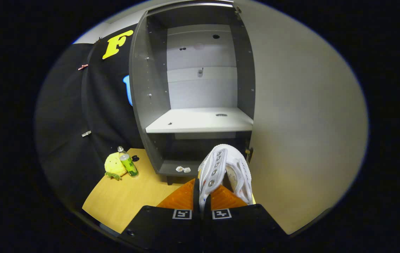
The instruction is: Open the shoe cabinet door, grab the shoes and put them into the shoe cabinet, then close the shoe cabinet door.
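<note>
My gripper is shut on the side of a white lace-up shoe, which sticks up and forward from between the fingers. Just beyond it stands the grey shoe cabinet, its inside open to me. A pale shelf crosses the cabinet at mid height, and the shoe hangs in front of the darker lower compartment. The cabinet's door is swung wide open to the right of the shoe, a broad pale panel. Two small white bits lie on the cabinet's bottom board.
A wooden floor board lies below and left of the cabinet. On it, beside the cabinet's left wall, rest a yellow plush toy and a green bottle. Black cloth hangs behind them.
</note>
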`<state>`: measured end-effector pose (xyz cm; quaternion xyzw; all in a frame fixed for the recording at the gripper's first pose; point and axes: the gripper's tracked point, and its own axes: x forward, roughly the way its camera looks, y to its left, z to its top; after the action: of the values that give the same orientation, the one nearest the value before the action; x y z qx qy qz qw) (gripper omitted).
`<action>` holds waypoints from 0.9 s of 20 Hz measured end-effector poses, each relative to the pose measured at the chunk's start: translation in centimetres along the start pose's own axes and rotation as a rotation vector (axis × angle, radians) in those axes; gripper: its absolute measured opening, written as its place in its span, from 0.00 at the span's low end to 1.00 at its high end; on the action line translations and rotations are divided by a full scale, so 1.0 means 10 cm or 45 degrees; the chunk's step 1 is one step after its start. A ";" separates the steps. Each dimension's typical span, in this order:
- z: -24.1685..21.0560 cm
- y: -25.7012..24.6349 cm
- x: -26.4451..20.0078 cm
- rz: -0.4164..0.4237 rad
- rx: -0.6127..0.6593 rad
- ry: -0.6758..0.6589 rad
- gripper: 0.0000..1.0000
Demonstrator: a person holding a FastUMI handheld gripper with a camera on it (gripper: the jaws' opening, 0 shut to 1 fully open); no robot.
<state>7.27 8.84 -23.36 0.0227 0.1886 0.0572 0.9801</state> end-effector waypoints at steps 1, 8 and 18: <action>0.17 0.04 0.04 0.009 0.002 -0.014 0.06; 1.06 0.23 0.57 0.056 -0.040 -0.065 0.06; 1.60 0.30 1.87 0.044 -0.141 -0.046 0.06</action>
<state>30.21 13.71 -15.20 -0.0272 0.1670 0.0839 0.9820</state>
